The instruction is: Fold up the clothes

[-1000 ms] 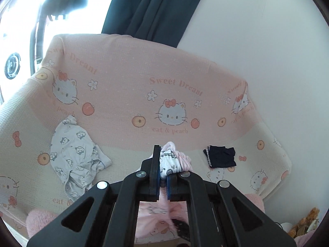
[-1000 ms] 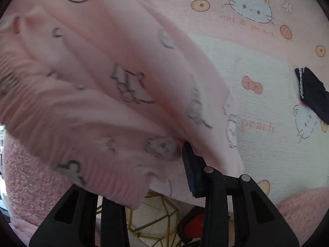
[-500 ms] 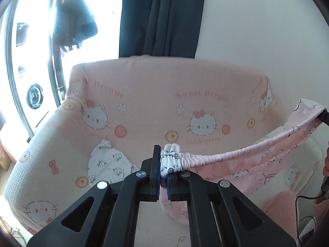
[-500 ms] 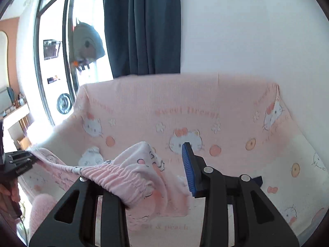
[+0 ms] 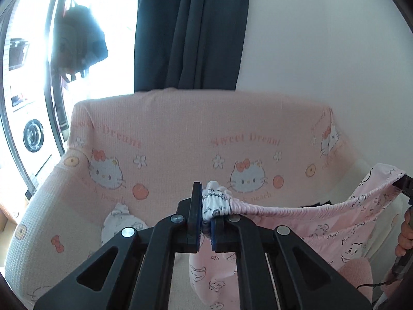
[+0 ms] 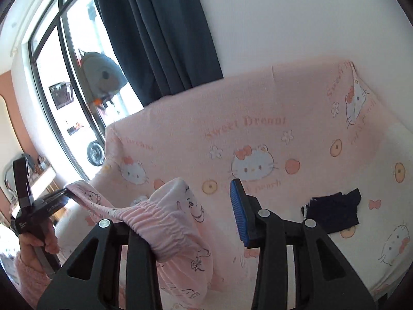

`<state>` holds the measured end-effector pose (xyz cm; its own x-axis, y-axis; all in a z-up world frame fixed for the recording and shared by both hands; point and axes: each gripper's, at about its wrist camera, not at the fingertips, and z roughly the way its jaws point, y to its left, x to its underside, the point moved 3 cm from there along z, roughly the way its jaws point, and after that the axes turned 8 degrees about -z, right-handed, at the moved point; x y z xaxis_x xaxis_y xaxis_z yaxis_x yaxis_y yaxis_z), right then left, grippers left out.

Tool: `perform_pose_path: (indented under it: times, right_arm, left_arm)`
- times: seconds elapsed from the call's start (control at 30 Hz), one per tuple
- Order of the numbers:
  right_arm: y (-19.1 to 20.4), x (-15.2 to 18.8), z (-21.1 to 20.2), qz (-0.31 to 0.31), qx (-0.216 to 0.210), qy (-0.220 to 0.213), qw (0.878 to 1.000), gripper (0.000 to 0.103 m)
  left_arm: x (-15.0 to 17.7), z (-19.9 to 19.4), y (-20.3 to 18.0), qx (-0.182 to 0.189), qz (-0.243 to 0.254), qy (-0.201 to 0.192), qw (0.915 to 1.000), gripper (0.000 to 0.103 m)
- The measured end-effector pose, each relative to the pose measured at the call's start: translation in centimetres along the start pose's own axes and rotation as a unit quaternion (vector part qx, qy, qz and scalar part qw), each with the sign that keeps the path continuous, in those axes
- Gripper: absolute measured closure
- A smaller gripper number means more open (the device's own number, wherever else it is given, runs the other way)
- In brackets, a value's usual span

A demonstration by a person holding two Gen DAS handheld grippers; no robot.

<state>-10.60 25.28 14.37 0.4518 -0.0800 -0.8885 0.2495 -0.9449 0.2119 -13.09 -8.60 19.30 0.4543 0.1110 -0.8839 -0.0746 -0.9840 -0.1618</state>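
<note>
Pink cartoon-print pants (image 5: 322, 227) hang in the air in front of the sofa, their elastic waistband stretched between my two grippers. My left gripper (image 5: 205, 222) is shut on one bunched end of the waistband. At the far right of the left wrist view, the right gripper (image 5: 402, 183) carries the other end. In the right wrist view the waistband (image 6: 165, 222) is draped over the left finger of my right gripper (image 6: 198, 206). Its jaws are opening, and the blue-padded right finger (image 6: 238, 211) stands apart from the cloth. The left gripper (image 6: 63, 192) shows at the far left.
The sofa (image 5: 180, 134) wears a pink cat-print cover. On its seat lie a dark folded garment (image 6: 333, 211) and a white printed garment (image 5: 121, 222). A dark curtain (image 5: 191, 31) and a bright window stand behind. A person's hand (image 6: 38, 242) holds the left gripper.
Both grippers have risen and the views tipped up toward the sofa back. The pants went from bunched close to the right camera to hanging stretched between the two grippers.
</note>
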Motion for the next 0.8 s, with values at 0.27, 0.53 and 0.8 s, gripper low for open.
perform_pose_path:
  times: [0.27,0.53,0.8]
  right_arm:
    - [-1.4,7.7,4.9,-0.034,0.037,0.153,0.987,0.06]
    - [-1.0,21.5,9.8,-0.044,-0.036,0.367,0.928,0.06]
    - [0.3,24.1,8.4,-0.12,-0.082,0.417,0.897,0.06]
  left_arm:
    - [8.4,5.2,-1.6,0.011,0.034,0.151,0.9878,0.097]
    - [17.2,8.4,-3.1,0.059,-0.036,0.258,0.9637,0.097]
    - [13.7,7.1,-1.4,0.036,-0.06,0.223,0.9724,0.097]
